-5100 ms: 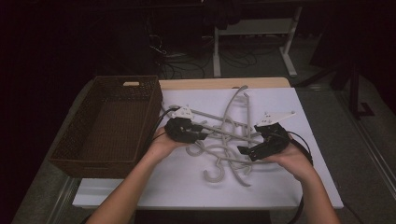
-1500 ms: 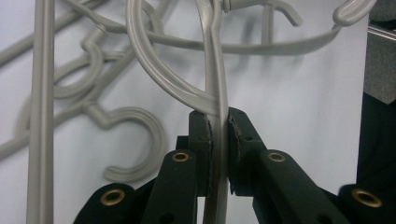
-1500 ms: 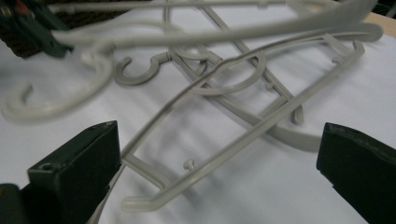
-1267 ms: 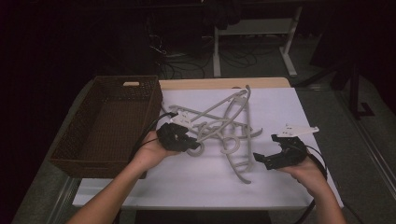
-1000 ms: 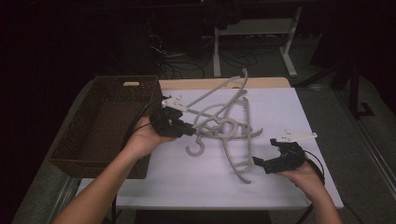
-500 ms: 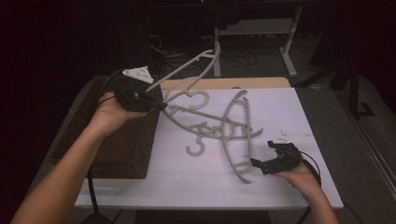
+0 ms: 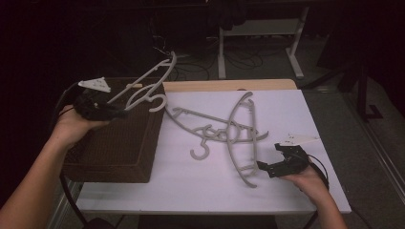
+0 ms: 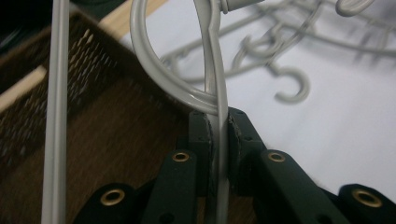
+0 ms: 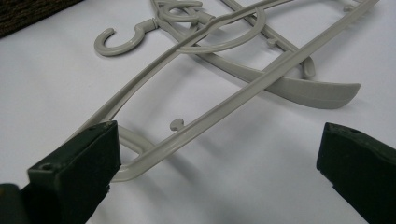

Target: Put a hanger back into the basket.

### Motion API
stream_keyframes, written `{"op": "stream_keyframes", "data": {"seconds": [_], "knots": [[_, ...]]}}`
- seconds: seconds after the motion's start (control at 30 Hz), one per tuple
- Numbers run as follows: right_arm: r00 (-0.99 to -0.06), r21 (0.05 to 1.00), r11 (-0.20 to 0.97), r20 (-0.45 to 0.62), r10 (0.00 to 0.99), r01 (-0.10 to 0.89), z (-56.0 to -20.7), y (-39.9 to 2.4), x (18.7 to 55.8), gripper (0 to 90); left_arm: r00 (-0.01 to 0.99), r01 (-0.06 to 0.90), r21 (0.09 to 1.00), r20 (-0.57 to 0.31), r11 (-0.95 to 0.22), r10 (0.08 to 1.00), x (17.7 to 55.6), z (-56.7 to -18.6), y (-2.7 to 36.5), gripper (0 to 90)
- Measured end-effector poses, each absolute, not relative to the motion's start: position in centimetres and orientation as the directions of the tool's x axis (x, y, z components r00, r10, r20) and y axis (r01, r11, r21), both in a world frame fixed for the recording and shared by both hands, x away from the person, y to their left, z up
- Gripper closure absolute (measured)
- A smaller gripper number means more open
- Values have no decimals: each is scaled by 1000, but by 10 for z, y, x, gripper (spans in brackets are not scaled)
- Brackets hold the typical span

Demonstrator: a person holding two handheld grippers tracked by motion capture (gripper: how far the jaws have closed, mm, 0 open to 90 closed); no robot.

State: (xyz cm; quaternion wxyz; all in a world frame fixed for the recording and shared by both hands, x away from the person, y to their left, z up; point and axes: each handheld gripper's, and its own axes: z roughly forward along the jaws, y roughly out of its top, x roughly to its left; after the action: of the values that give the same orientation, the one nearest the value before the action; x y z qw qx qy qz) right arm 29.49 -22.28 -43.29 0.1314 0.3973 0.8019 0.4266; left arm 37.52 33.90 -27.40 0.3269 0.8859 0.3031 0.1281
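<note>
The left gripper has its jaws clamped on a grey plastic hanger, lifted above the dark woven wicker basket. The right gripper rests with jaws wide apart beside more grey hangers lying tangled on the white table.

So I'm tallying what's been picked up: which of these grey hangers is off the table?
The hanger clamped in the left gripper, held up over the wicker basket. The other hangers lie tangled on the white tabletop.
</note>
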Motion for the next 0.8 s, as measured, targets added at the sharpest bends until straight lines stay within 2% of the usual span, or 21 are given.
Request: {"op": "stream_keyframes", "data": {"seconds": [0.33,0.8], "knots": [[-643,786,318,129,755,531,-433,-224,296,0,755,520,618,-10,-589,656,355,-297,386,816],[-641,785,319,126,757,531,-433,-225,296,0,749,574,561,-65,-596,660,372,-335,392,814]]}}
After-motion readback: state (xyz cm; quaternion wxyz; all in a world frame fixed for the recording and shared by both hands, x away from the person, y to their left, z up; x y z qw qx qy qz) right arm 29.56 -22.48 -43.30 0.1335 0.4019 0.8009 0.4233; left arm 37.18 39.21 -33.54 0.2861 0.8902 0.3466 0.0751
